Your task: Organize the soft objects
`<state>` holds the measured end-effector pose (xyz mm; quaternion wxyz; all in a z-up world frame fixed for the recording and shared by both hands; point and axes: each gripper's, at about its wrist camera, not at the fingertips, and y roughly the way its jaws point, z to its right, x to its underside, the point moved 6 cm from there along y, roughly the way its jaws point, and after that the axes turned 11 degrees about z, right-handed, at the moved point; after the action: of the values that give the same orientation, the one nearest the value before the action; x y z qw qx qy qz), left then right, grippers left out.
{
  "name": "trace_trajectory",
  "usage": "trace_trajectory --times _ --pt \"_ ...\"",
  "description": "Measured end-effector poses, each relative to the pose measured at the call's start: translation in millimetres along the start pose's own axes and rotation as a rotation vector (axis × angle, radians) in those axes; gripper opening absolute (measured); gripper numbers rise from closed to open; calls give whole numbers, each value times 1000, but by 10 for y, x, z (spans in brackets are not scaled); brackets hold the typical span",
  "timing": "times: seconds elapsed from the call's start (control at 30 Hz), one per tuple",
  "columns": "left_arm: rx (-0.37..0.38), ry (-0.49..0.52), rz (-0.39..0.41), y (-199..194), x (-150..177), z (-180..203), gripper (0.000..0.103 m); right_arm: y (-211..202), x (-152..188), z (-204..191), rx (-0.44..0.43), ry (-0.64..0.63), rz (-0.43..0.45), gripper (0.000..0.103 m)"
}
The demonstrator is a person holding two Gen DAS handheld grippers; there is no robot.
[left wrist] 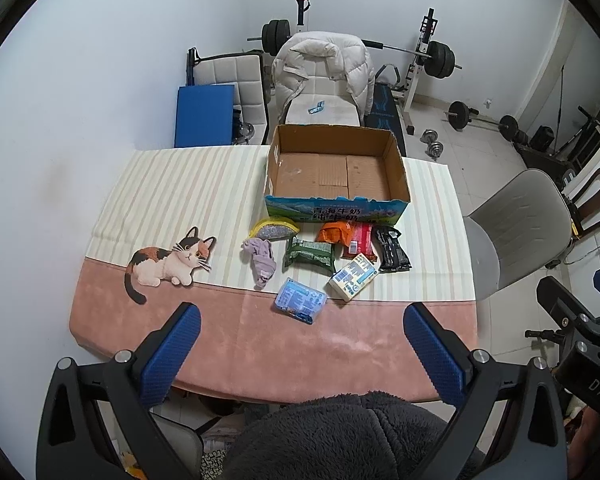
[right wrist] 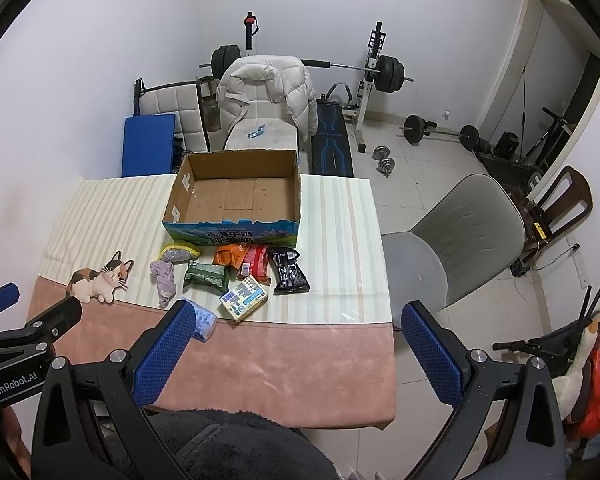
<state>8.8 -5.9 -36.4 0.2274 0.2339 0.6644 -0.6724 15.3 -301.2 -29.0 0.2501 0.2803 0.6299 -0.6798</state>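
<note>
Both grippers hovered over the tabletop's near edge with fingers spread wide and nothing between them — the left gripper (left wrist: pixel 300 344) and the right gripper (right wrist: pixel 296 344), each with ribbed blue rubber pads (left wrist: pixel 172 356) on black frames. The tablecloth (left wrist: pixel 172 184) was soft-looking, cream-striped toward the far edge and plush pink toward the near one, with a printed calico cat (left wrist: pixel 168 260) near the left edge. An open corrugated cardboard box (left wrist: pixel 336 168) sat at the far edge, empty. The soft things lay clustered just in front of it: a crumpled lilac cloth (left wrist: pixel 260 262), a yellow-rimmed pouch (left wrist: pixel 274 230), a green crinkly packet (left wrist: pixel 310 254), orange (left wrist: pixel 334 232) and red (left wrist: pixel 360 240) wrappers, a glossy black packet (left wrist: pixel 392 250), a blocky white-and-blue pack (left wrist: pixel 352 276) and a translucent blue tissue pack (left wrist: pixel 300 300) nearest the pink band.
</note>
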Motion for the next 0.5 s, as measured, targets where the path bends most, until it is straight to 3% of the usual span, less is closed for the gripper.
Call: trace_trajectory --times 0.5 --pt "0 1 4 -25 -5 4 103 -102 -19 6 -7 1 13 103"
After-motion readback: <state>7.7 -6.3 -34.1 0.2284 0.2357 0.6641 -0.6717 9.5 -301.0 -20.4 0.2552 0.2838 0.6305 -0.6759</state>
